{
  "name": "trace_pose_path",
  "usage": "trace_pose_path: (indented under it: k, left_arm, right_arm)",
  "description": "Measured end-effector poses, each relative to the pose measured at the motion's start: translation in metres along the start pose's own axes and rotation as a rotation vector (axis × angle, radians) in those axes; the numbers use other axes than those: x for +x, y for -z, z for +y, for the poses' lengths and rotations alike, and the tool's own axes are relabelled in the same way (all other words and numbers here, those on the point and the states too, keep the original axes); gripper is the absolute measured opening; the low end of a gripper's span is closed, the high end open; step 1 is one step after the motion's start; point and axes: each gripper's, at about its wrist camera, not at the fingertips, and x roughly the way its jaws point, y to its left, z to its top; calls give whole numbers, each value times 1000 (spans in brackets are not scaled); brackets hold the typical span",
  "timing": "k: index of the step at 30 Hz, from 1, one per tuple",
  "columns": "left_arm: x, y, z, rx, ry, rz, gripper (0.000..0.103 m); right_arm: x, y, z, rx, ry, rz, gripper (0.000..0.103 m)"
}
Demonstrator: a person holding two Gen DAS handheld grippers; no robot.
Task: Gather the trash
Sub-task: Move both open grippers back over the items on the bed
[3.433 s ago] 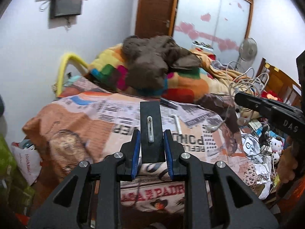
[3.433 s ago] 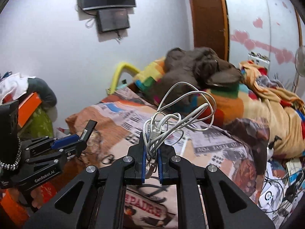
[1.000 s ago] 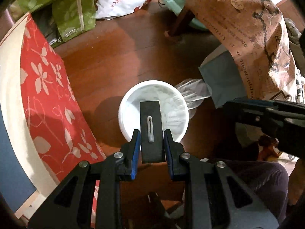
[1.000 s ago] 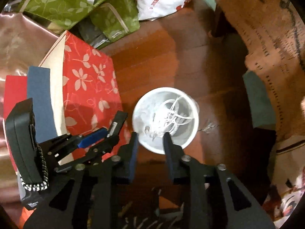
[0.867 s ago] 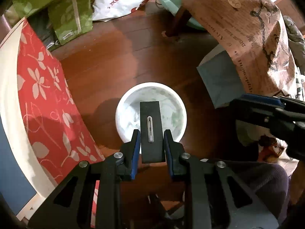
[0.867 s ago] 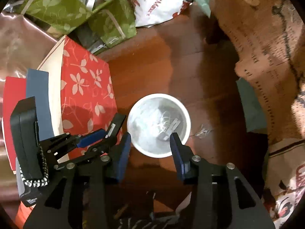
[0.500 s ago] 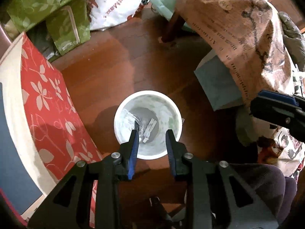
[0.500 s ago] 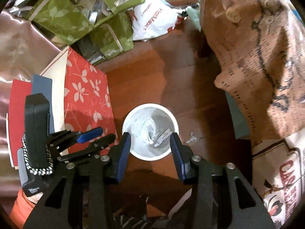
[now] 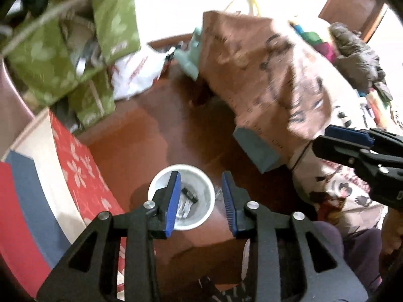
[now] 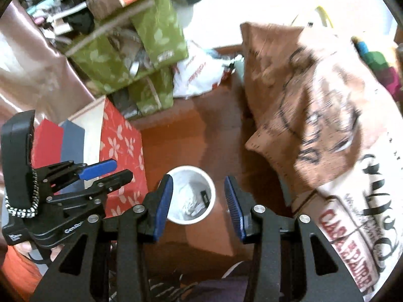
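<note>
The bed fills the upper right of both views, draped in a brown and cream newspaper-print cover that hangs toward the wooden floor. Green leaf-print bags pile up at the upper left, with a red floral box beneath them at the left edge and a white plastic bag behind.

At lower centre of each frame the white bin stands upright on the floor. Inside it lie the collected items: a tangle of white cable and a small black rectangular piece.

The left gripper hangs above the bin; its jaws have just been opening and stand apart with nothing between them. The right gripper also hangs over the bin, jaws released and empty.

Both pieces of trash appear delivered, so this round looks done. The cable is light and limp, likely to spring loose, so any re-grip should pinch the bunched middle. The black piece looks stiff and light, best taken across its narrow sides. The bin itself looks light and thin-walled, easy to tip if a jaw catches its rim.
</note>
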Motion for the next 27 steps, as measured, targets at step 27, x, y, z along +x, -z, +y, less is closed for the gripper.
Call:
trace_pose_path:
  k: [27]
  left_arm:
    - [-78,-67,-280,426,163,-268,58]
  right_arm:
    - [-204,70,-184,318,288,-379,40]
